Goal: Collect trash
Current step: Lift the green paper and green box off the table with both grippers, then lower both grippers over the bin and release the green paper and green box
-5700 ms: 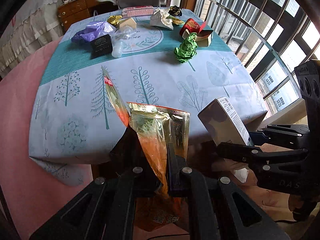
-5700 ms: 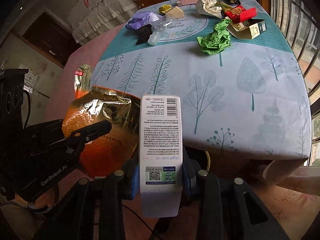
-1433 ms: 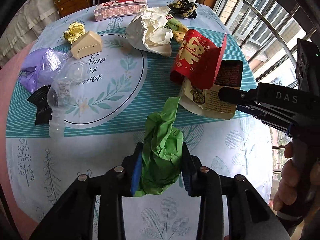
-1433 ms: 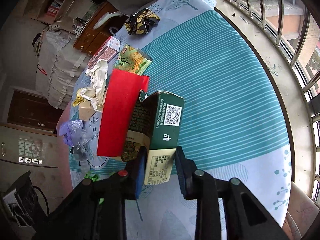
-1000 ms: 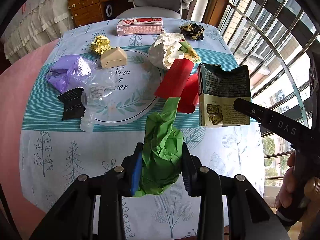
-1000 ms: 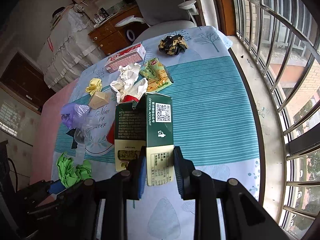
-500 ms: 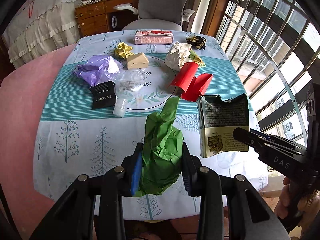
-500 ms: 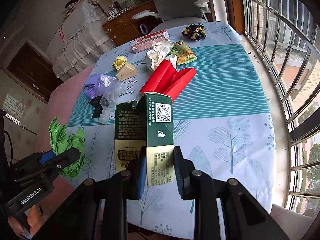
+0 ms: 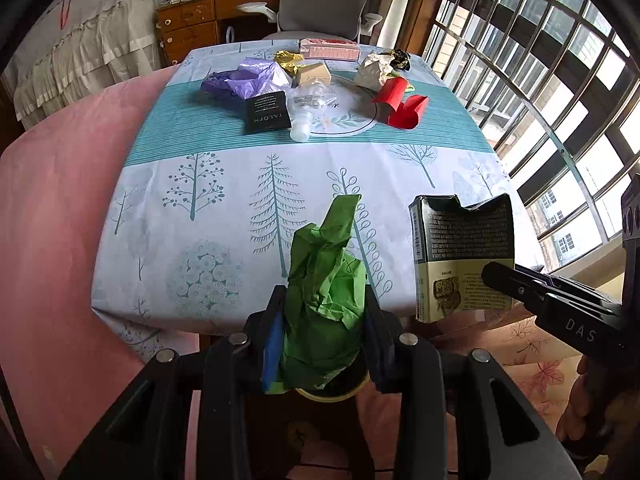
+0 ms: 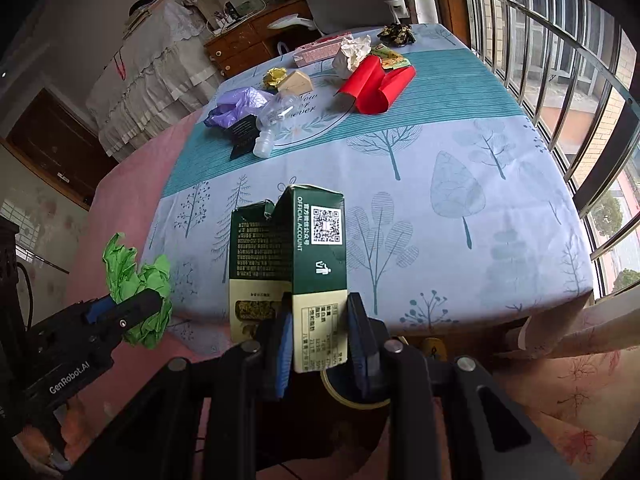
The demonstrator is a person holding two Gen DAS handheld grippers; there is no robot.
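Observation:
My left gripper [image 9: 324, 340] is shut on a crumpled green paper [image 9: 326, 300], held off the table's near edge above a bin with a yellow rim [image 9: 332, 394]. My right gripper [image 10: 320, 344] is shut on a torn dark green carton [image 10: 296, 264], also past the near edge over the same bin rim [image 10: 356, 400]. The carton [image 9: 464, 256] shows to the right in the left wrist view. The green paper [image 10: 138, 284] shows at the left in the right wrist view.
On the far half of the table [image 9: 224, 200] lie a red folded box [image 9: 400, 100], white crumpled paper [image 9: 372, 72], a clear bottle [image 9: 308, 106], a black packet [image 9: 267, 112], a purple bag [image 9: 248, 78], a pink box [image 9: 328, 48]. A barred window [image 9: 540, 80] is on the right.
Both grippers have pulled back from the table with their loads and now hang past the near edge over the bin. The red box stays on the table.

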